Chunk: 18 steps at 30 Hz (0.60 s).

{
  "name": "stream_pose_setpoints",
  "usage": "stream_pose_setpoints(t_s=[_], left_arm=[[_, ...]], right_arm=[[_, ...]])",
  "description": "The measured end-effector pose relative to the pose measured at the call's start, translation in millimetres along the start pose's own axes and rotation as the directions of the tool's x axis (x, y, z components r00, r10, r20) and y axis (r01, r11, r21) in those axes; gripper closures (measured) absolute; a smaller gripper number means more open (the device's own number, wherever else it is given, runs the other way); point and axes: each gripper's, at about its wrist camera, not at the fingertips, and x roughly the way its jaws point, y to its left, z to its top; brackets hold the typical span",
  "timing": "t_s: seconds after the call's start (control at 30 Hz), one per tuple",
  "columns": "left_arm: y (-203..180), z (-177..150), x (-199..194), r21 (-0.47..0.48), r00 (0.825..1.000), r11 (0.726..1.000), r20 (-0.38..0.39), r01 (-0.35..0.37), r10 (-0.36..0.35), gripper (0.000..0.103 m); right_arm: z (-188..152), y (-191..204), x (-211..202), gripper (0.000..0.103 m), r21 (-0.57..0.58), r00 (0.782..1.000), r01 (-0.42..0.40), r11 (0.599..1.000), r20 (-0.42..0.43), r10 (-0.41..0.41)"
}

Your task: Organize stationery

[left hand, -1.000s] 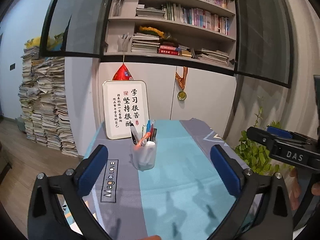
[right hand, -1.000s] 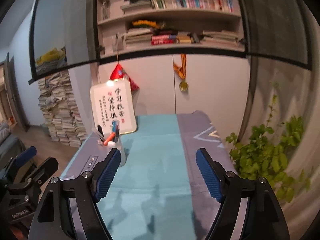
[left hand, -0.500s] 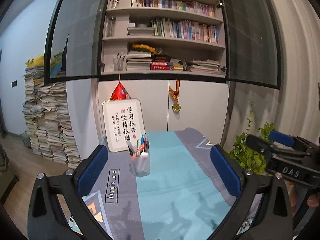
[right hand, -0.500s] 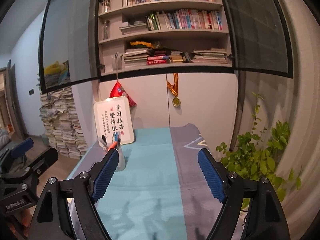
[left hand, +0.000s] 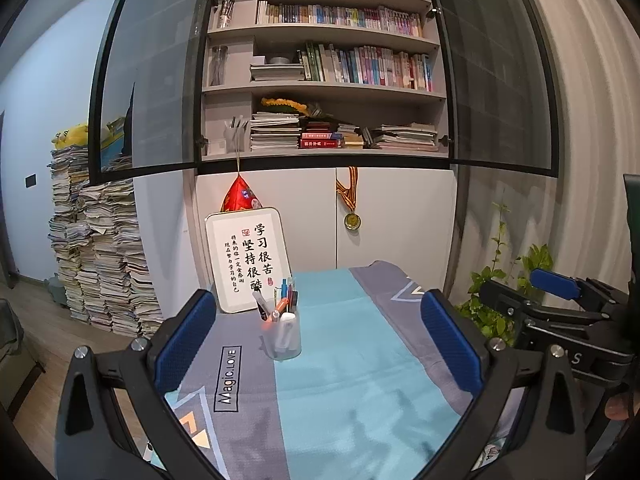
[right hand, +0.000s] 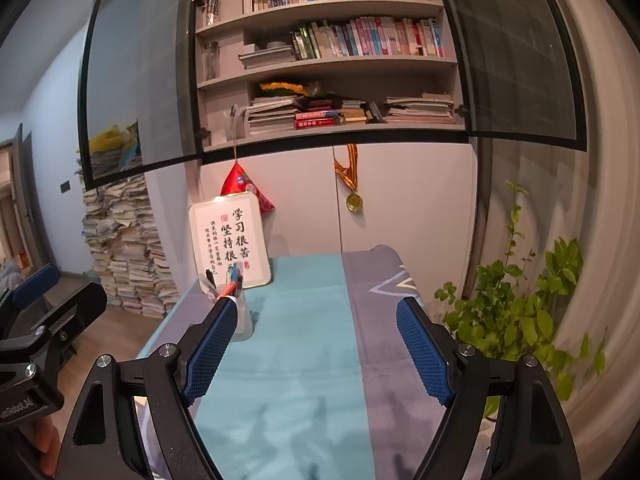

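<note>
1. Pen cup [left hand: 282,334], centre of the left view, stands upright on the desk [left hand: 360,380], stationery inside.
2. Left gripper [left hand: 316,344] and right gripper [right hand: 316,354]: fingers wide, empty; keep yours clear of the cup.

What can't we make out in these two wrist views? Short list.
- Pen cup, right view: left side hidden behind the right gripper's left pad.
- Pens, left view: too small to count or tell types apart.
- Table near edge, both views: cut off by the frame bottom and gripper bodies.
- Small print on the sign: too small to read.
- Left gripper: open and empty.
</note>
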Motion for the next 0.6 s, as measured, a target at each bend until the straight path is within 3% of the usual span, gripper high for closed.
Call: stream_pose_setpoints(t_s=[0.6], left_arm=[[5.9,0.2,3.4,-0.022,1.000,1.000,-0.012,-0.012,0.012,0.001]], right_arm=[[0.0,4.3,2.2,0.021,-0.006,1.000,0.001,1.000,-0.004,-0.001]])
